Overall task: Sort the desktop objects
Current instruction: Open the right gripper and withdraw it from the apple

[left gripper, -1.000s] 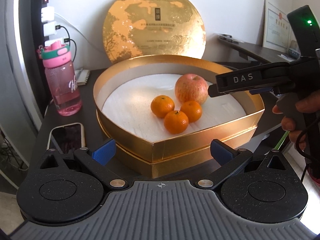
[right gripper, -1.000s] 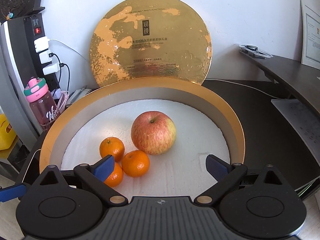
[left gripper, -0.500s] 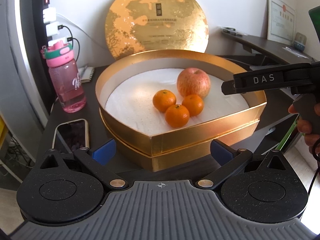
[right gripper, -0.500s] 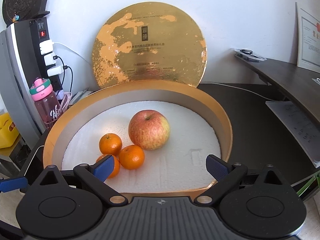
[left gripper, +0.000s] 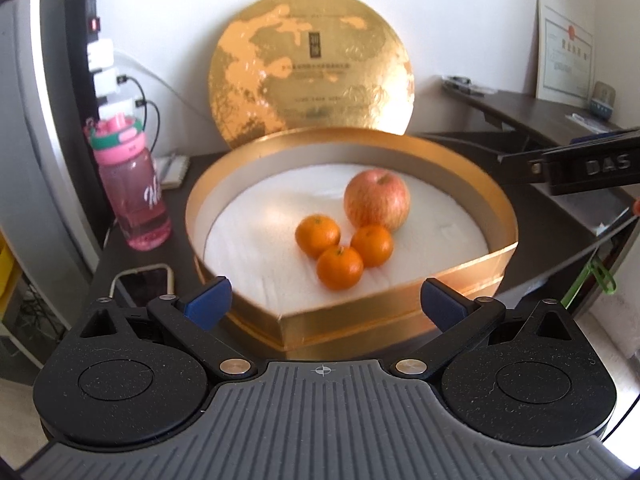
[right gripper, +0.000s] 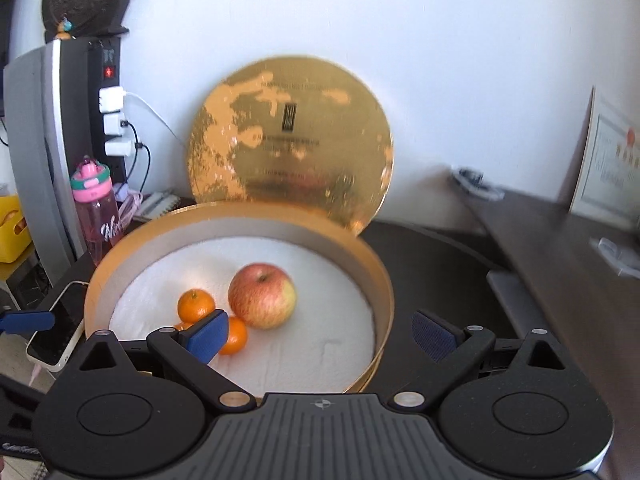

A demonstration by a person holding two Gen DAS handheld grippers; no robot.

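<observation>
Dark desk (right gripper: 440,264); right fingers (right gripper: 208,334) spread, empty, hiding tangerine (right gripper: 182,326); left fingers (left gripper: 208,303) likewise.

Both wrist views face the wall, near above the shared gold box (left gripper: 392,312), right view higher

Apple (right gripper: 262,295) beside tangerines (right gripper: 195,305) in gold box (right gripper: 382,300); right gripper (right gripper: 320,334) (spread wide) empty

Gold box (left gripper: 384,312) with white lining, red-yellow streaked apple (left gripper: 377,200), three orange tangerines (left gripper: 340,267).
</observation>
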